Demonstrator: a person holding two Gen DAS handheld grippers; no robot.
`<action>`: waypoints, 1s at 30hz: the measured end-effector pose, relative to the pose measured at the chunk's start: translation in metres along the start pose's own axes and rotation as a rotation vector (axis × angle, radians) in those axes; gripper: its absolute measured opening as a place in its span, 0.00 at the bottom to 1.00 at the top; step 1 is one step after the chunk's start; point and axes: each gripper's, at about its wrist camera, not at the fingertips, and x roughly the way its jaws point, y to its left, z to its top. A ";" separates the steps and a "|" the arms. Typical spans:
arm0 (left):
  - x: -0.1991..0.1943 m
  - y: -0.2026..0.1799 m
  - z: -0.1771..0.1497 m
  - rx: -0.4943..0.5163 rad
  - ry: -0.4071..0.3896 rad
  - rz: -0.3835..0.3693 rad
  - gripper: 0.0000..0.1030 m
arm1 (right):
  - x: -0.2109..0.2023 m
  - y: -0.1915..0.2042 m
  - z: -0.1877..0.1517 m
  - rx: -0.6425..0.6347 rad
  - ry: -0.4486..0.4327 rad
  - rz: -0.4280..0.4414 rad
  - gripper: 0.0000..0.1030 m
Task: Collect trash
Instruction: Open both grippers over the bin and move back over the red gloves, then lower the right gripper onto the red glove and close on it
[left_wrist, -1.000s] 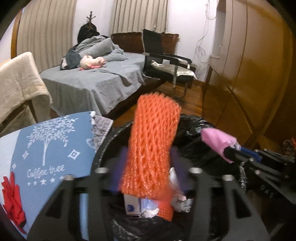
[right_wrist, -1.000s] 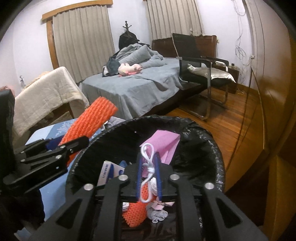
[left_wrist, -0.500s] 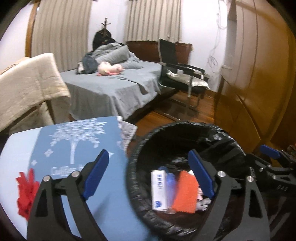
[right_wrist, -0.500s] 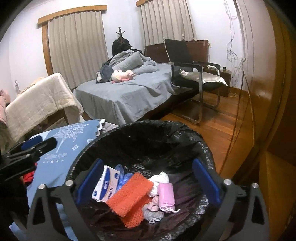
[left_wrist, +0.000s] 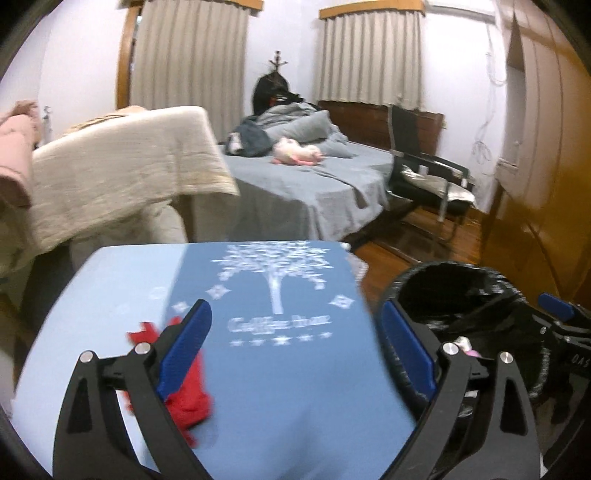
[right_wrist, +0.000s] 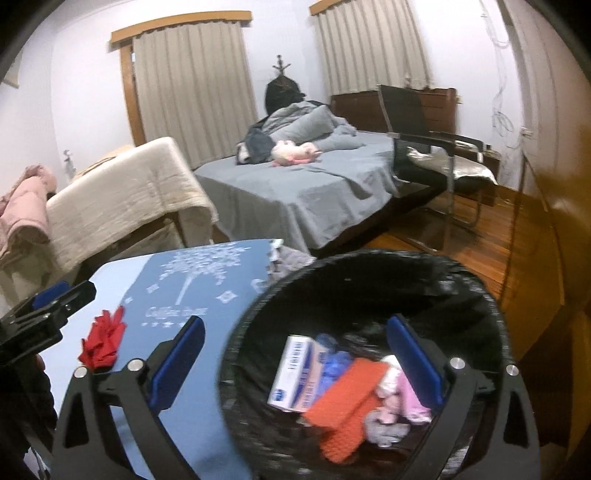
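A black-lined trash bin (right_wrist: 480, 295) stands right of the blue-clothed table (left_wrist: 277, 387); it also shows in the left wrist view (left_wrist: 461, 284). Inside lie an orange foam net (right_wrist: 347, 398), a white box (right_wrist: 295, 373), blue wrappers and pink and white scraps. A red crumpled piece (left_wrist: 188, 398) lies on the cloth by my left gripper's left finger; it also shows in the right wrist view (right_wrist: 103, 339). My left gripper (left_wrist: 295, 354) is open and empty above the table. My right gripper (right_wrist: 295, 362) is open and empty over the bin's left rim.
A grey bed (right_wrist: 314, 184) with clothes stands behind the table. A cream blanket (left_wrist: 122, 173) drapes over furniture at the left. A black chair (right_wrist: 424, 147) stands on the wooden floor at the right, beside a wooden wardrobe (left_wrist: 546, 166).
Both grippers opened; the orange net and pink piece dropped into the bin. My left gripper then swung left from the bin to over the table, near the red piece.
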 end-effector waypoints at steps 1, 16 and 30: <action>-0.003 0.009 -0.001 -0.003 -0.002 0.018 0.88 | 0.002 0.007 -0.001 -0.004 0.001 0.011 0.94; -0.019 0.117 -0.032 -0.065 0.003 0.204 0.88 | 0.042 0.108 -0.018 -0.118 0.056 0.150 0.94; -0.012 0.176 -0.062 -0.112 0.043 0.267 0.88 | 0.082 0.182 -0.037 -0.198 0.108 0.244 0.94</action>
